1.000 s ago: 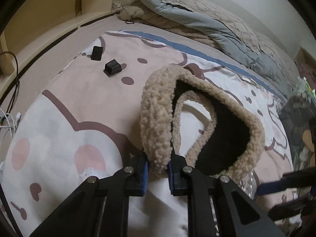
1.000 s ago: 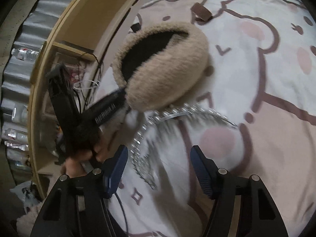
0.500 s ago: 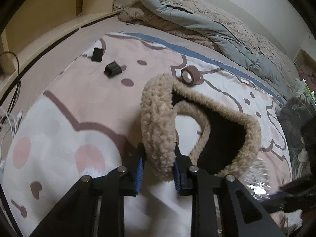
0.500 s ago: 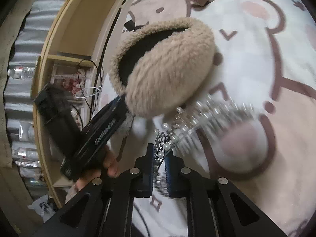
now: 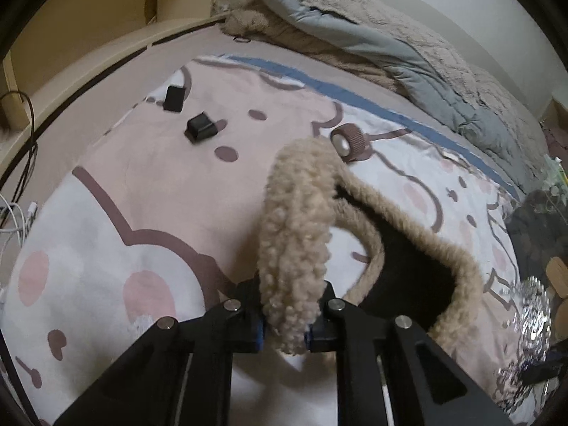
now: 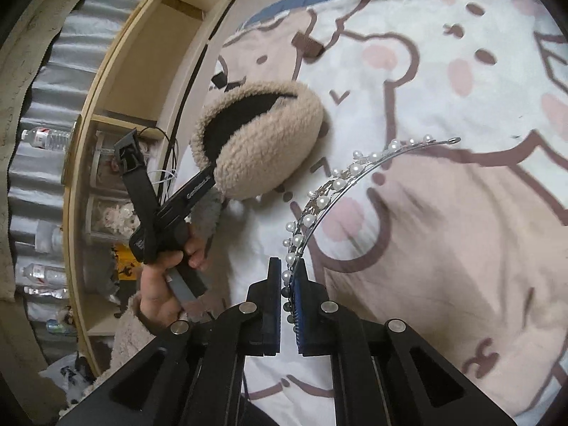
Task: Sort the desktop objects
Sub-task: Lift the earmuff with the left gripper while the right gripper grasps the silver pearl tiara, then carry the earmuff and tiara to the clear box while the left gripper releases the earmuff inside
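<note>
The step in hand looks like putting the pearl headband (image 6: 340, 184) away in the fluffy bag (image 5: 294, 248). Next, the headband probably has to be carried over the bag's dark open mouth and let go there, and the bag has to be held wide.

Nearest in the right wrist view, the right gripper (image 6: 288, 305) has just been closing, and its blue pads now pinch the near end of the headband. The rest of the headband curves up and away above the blanket (image 6: 443, 248).

To the left, the person's hand (image 6: 167, 266) holds the left gripper (image 5: 284, 330). It is squeezed shut on the bag's curly handle, and the bag hangs open beside it.

Farther off on the blanket lie a brown tape roll (image 5: 349, 142), just past the bag, and two small black boxes (image 5: 200, 127), well apart from it. Behind them are a rumpled quilt (image 5: 390, 46) and a wooden shelf (image 6: 142, 71).
</note>
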### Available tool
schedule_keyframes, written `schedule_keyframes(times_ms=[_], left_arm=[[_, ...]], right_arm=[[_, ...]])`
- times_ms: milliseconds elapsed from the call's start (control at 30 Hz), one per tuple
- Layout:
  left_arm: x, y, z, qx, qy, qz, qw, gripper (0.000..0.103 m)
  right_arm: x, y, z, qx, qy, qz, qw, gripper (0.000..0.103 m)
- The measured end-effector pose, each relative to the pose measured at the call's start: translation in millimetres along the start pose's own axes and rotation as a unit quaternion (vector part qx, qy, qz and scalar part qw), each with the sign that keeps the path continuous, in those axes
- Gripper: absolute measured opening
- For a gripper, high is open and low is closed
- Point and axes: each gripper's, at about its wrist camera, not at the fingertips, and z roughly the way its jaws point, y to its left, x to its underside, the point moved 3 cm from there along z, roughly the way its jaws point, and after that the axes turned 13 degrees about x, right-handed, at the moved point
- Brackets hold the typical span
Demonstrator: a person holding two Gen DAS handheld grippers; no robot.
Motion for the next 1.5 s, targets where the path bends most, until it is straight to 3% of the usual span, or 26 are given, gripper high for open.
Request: schedule_keyframes(times_ms=[300,700,867,1100,1300,1500], left_arm=[[2.1,-39.4,-34.0,0.023,-0.004,0.039,0.9990,0.015],[2.4,-102.7,-103.1,0.071,-0.030,0.074,0.9942,0.015],[-4.5,-138.1,-134.4,0.114,-0.046,0.082,0.9890,0.015],[-21.8,-213.2,-163.7,0.162,-0.070,0.125,0.9764,0.015],[-44.0,-286.9,-172.4,0.192,-0.082,0.170,0.9630,0.015],[-75.3,-355.4,-160.4,0.210,-0.090,0.200,0.9528,0.015]], right_arm=[[6.4,1.4,-48.7,0.021,-0.070,-0.012,0.997,0.007],[51.4,1.9,-127.2,0.056,-0.153,-0.009,0.987,0.007],[75.3,7.0,-180.0,0.060,-0.216,-0.006,0.975,0.007],[110.6,-8.4,-243.0,0.026,-0.296,0.022,0.955,0.007],[130.1,-53.3,-279.3,0.009,-0.341,0.067,0.938,0.007],[131.5,-105.1,-319.1,0.021,-0.396,0.118,0.910,0.007]])
